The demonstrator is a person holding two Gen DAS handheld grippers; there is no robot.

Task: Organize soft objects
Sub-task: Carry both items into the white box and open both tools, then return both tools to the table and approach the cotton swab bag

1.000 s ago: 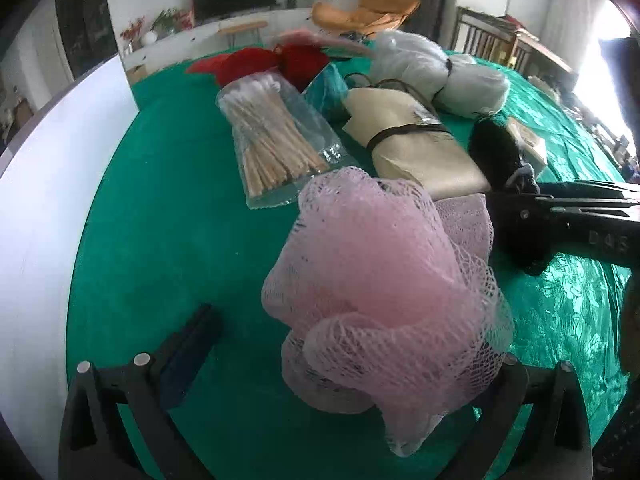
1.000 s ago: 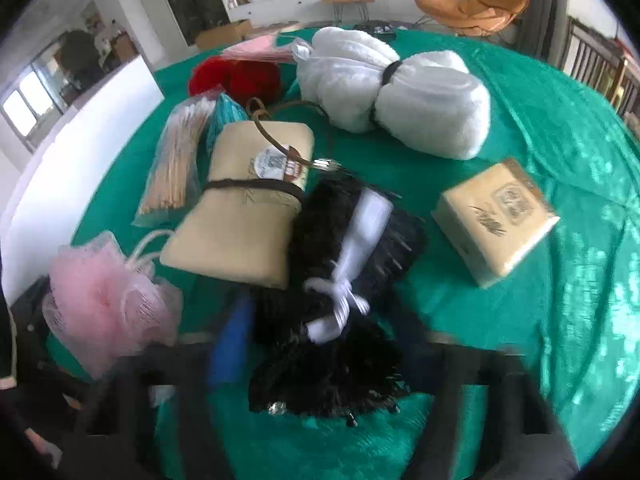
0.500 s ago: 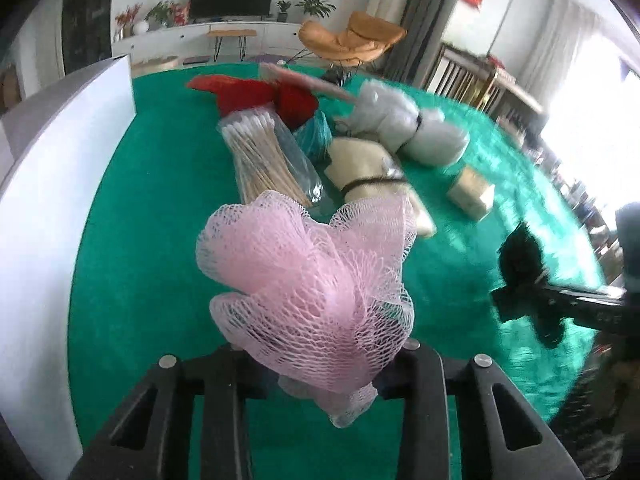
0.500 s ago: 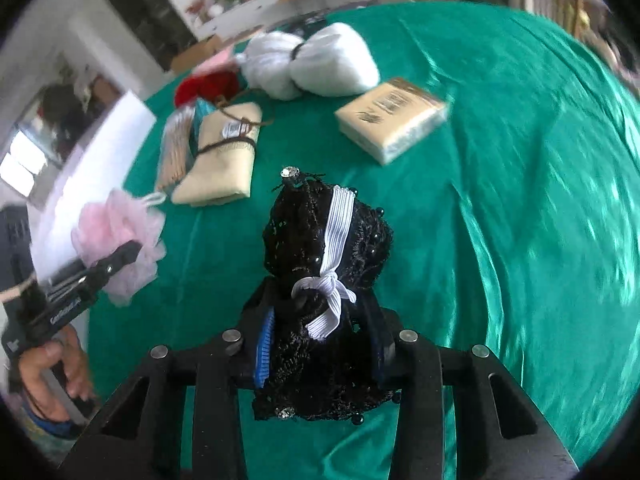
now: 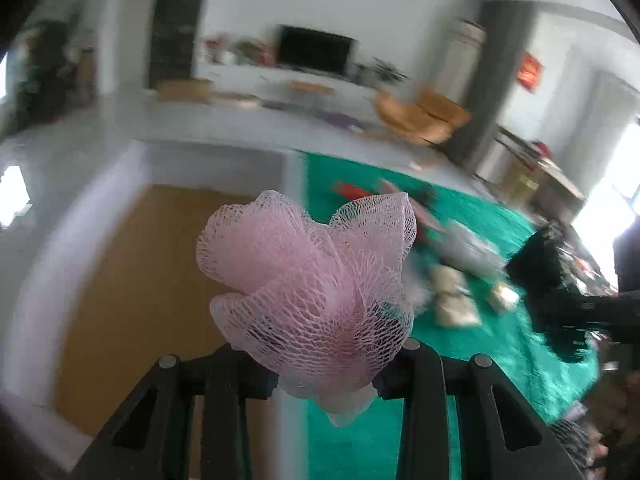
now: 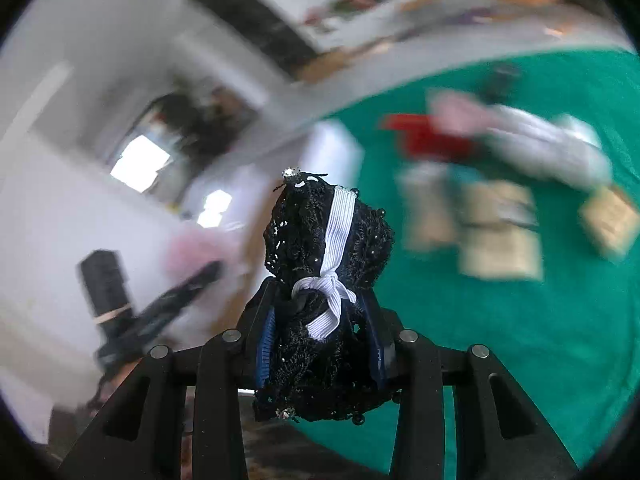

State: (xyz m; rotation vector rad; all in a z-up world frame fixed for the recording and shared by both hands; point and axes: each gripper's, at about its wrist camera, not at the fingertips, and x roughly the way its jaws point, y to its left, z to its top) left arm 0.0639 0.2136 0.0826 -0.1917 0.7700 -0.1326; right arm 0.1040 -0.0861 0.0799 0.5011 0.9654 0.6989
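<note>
The table (image 5: 472, 344), draped in a green cloth, fills the right of both wrist views, and to its left stands a white box (image 5: 36, 280) with a brown bottom, seen from above in the left wrist view. Blurred things lie on the cloth: a white rolled towel (image 6: 548, 148), a beige bundle (image 6: 500, 232) below it, a red item (image 6: 428, 136) further back, and a small tan packet (image 6: 610, 220) at the right edge. The left gripper (image 5: 326, 372) has its jaws clamped on a pink mesh bath pouf (image 5: 312, 292), which is lifted clear of the table and sits in front of the box's right wall, with the box's brown bottom to its left. The right gripper (image 6: 322, 344) has its jaws closed around a black lace bundle (image 6: 320, 280) tied with a white elastic band (image 6: 334, 240), held up above the table's near-left edge, with blue pads (image 6: 266, 344) pressing its sides.
</note>
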